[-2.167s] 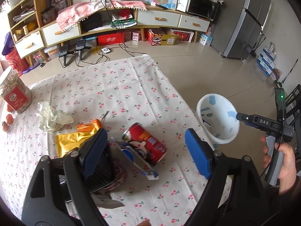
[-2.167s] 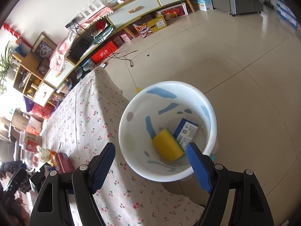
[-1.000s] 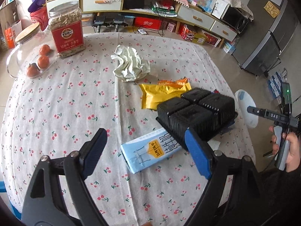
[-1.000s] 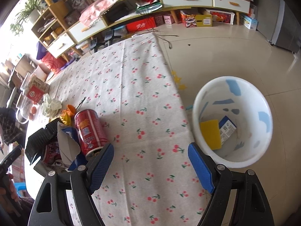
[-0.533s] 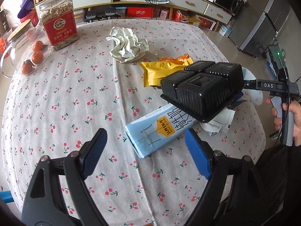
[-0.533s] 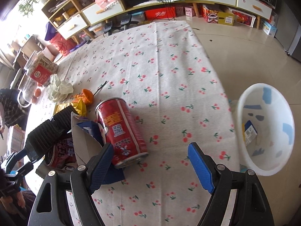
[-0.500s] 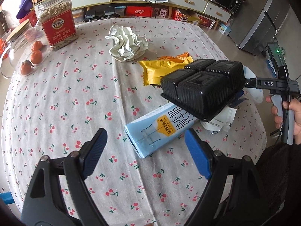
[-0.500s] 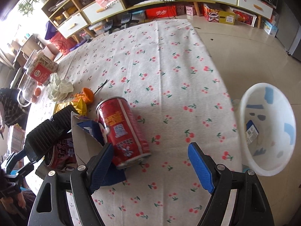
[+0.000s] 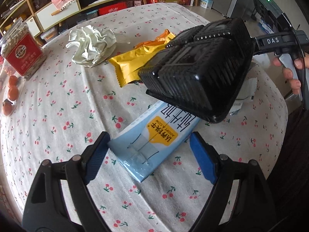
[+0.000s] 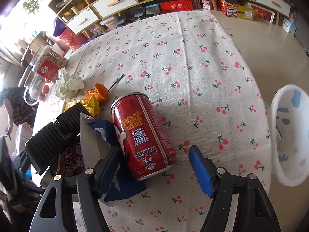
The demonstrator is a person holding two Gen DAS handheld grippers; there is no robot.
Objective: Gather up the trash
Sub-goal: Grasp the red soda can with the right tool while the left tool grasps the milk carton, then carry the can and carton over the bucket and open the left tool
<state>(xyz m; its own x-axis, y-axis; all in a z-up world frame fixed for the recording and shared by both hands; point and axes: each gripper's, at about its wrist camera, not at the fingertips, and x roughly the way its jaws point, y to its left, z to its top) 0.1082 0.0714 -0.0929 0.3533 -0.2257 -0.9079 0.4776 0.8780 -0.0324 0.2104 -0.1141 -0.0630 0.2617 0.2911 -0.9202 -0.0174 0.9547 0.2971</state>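
Glossy beige floor [image 10: 266, 44], low drawer shelving [image 10: 123, 2] (cluttered), bright daylight.

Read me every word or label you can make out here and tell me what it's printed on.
"DAS": on the black handle of the right tool.
"ADOPT A COW": upside down on the yellow patch of the blue milk carton.
Red can: QR code and Chinese print, too small to read.
Jar's red label: blurred.

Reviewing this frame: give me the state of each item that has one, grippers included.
Left gripper: open, straddling the carton.
Milk carton: lying flat, under the tray's edge.
Black tray: upside down, tilted.
Right gripper: open, jaws just closing around the can.
Red can: on its side.
White bin: open.
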